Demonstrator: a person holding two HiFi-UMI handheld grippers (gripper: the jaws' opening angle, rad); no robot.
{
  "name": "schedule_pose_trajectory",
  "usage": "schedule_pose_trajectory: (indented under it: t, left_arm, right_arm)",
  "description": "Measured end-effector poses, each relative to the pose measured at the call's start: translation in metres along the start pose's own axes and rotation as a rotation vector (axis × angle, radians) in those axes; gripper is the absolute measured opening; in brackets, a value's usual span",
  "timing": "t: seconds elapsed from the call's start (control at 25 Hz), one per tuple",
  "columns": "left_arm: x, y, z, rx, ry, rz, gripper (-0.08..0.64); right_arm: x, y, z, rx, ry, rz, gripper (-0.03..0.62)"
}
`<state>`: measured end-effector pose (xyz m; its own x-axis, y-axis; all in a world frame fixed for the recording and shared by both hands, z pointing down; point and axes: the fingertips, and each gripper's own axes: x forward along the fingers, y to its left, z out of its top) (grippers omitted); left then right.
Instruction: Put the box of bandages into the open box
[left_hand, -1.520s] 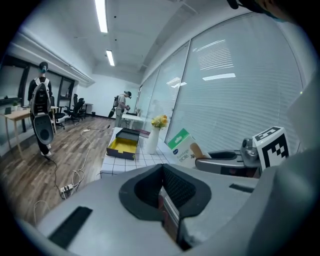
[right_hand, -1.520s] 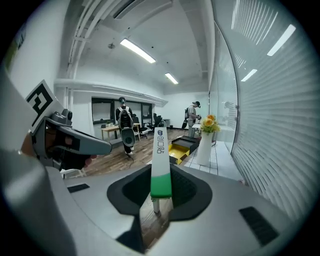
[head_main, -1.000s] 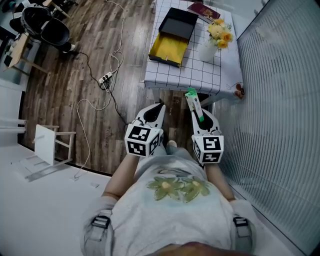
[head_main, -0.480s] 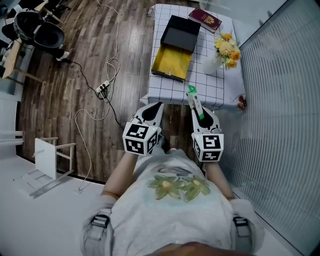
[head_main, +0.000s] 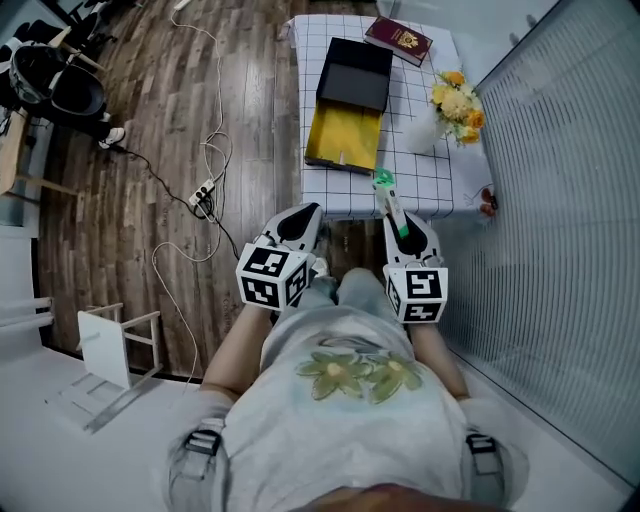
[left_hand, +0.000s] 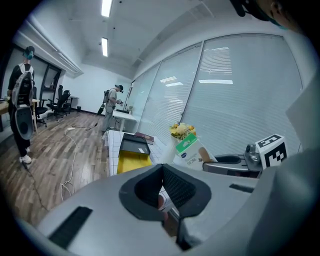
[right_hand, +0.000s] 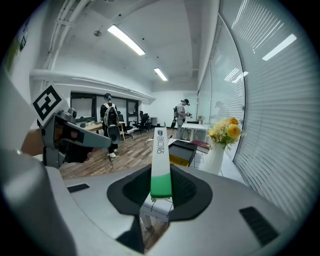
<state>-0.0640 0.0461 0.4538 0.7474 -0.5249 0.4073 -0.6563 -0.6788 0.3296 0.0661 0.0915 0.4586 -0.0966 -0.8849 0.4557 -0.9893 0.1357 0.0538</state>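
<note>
Fingers of the right gripper (right_hand: 161, 172) pinch the box of bandages (right_hand: 160, 150) by its green end. The box stands edge-on and its white length juts forward toward the open box (head_main: 345, 135). That narrow-edge hold leaves most of the carton free ahead of the pads, which should let it be lowered into the yellow-lined tray without the gripper meeting a wall. The left gripper (left_hand: 162, 172) travels alongside on the near side of the open box, fingers pressed together on nothing. It seems to have no part in this step beyond keeping clear.

The bandage box is still in the air, short of the open box, with its tip over the near edge of the checked counter (head_main: 420, 170). The black lid (head_main: 355, 75) lies just beyond the open box, and a red booklet (head_main: 398, 38) lies farther off past the lid. A vase of yellow flowers (head_main: 445, 105) stands beside the open box on the right, close enough to mind when reaching in.

Compared with a second ago, the counter and the open box sit nearer both grippers. Then a strip of wooden floor (head_main: 150, 120) showed between the carton's tip and the counter edge, and that gap has now closed. The grip on the carton looks the same.
</note>
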Motion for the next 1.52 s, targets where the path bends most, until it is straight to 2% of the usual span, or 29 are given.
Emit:
schedule_pose_trajectory:
  t: [0.24, 0.68, 1.52]
  left_arm:
    - [0.012, 0.011, -0.005, -0.022, 0.022, -0.026, 0.008]
    - [0.043, 0.023, 0.004, -0.003, 0.062, -0.049, 0.008]
    - [0.118, 0.07, 0.051, 0.002, 0.095, 0.017, 0.008]
  right_arm:
    - [0.005, 0.015, -0.006, -0.065, 0.033, 0.002, 0.089]
    - [0.035, -0.006, 0.007, -0.054, 0.029, -0.009, 0.089]
    - [0.14, -0.05, 0.047, -0.064, 0.022, 0.078, 0.089]
